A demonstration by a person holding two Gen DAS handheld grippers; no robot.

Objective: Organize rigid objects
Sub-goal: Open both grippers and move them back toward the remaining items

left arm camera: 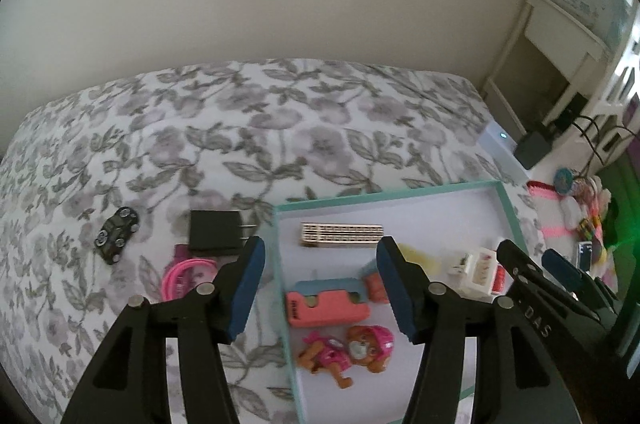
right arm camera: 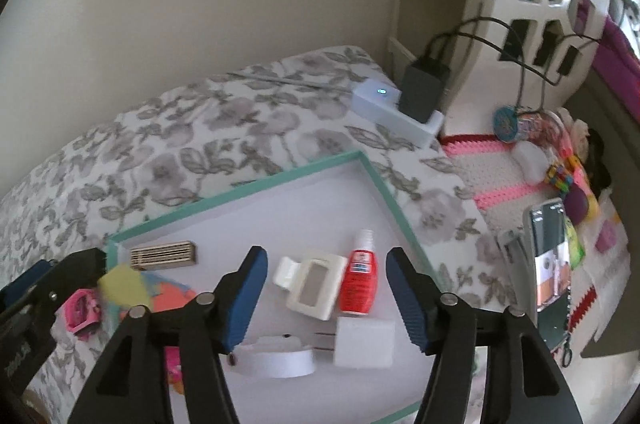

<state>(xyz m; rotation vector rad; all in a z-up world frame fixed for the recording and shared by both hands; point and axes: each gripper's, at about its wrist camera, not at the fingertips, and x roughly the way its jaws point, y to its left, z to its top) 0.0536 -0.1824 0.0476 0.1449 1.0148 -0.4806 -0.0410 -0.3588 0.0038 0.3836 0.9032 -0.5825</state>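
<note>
A teal-rimmed white tray (left arm camera: 384, 194) lies on the floral bedspread. It holds a striped wooden block (left arm camera: 340, 235), a coral block (left arm camera: 326, 308) and a pink dog figure (left arm camera: 348, 348). My left gripper (left arm camera: 322, 276) hangs open over the tray's left rim, with nothing between its pads. Left of the tray lie a black toy car (left arm camera: 117, 233), a black plug (left arm camera: 216, 233) and a pink bangle (left arm camera: 186, 272). My right gripper (right arm camera: 326, 284) stands open above a white clip (right arm camera: 310, 284), a red bottle (right arm camera: 359, 280), a white plug (right arm camera: 364, 342) and a tape roll (right arm camera: 276, 360), touching none.
A phone on a stand (right arm camera: 548, 256) leans right of the tray on a pink and white crocheted mat (right arm camera: 500, 176) with small toys. A white box with a lit dot (right arm camera: 396, 112) and a black adapter (right arm camera: 422, 88) sit at the bed's far corner. A wall runs behind.
</note>
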